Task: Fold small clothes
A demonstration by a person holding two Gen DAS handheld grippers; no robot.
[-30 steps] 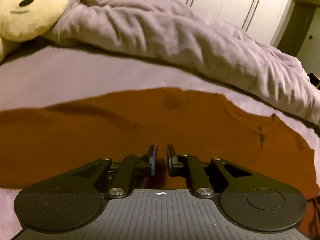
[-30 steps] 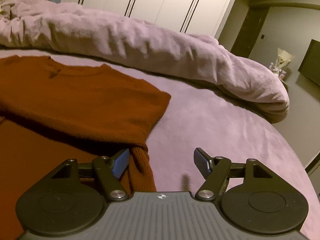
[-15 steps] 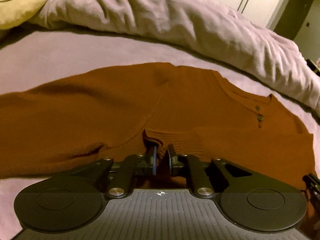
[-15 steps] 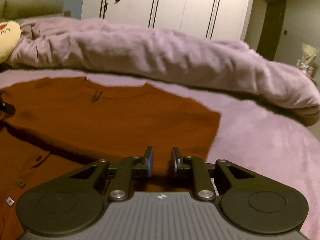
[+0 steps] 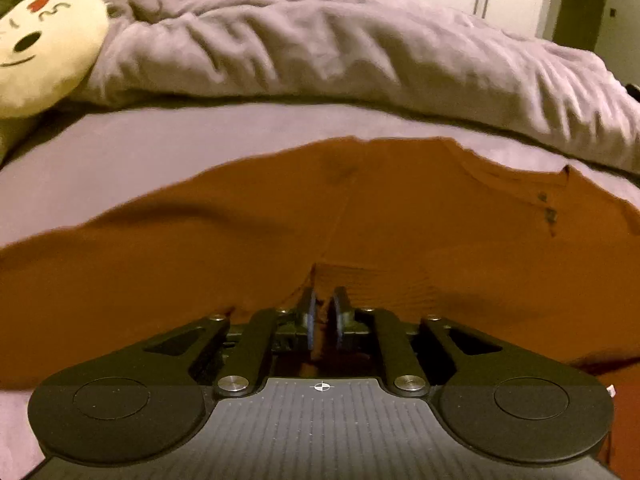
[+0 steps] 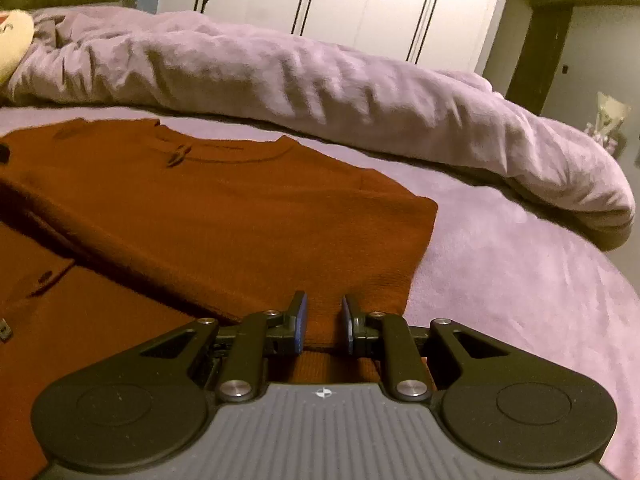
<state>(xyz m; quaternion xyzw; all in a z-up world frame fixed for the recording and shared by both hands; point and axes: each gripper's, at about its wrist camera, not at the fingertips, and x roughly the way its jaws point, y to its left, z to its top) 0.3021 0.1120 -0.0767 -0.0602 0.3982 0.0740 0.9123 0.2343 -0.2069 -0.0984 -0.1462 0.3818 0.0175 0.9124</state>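
A rust-brown buttoned knit top lies spread on the purple bed sheet. My left gripper is shut on a ribbed cuff or hem edge of the top, low over the cloth. In the right wrist view the top has one side folded over its body. My right gripper has its jaws narrowly apart, with the ribbed edge of the folded part between the pads.
A bunched purple duvet runs along the far side of the bed, also in the right wrist view. A cream face cushion sits far left. White wardrobe doors stand behind. Bare sheet lies right of the top.
My right gripper went from wide open beside the sleeve to nearly shut over the top's ribbed edge. My left gripper stayed shut on cloth and shifted over the top.
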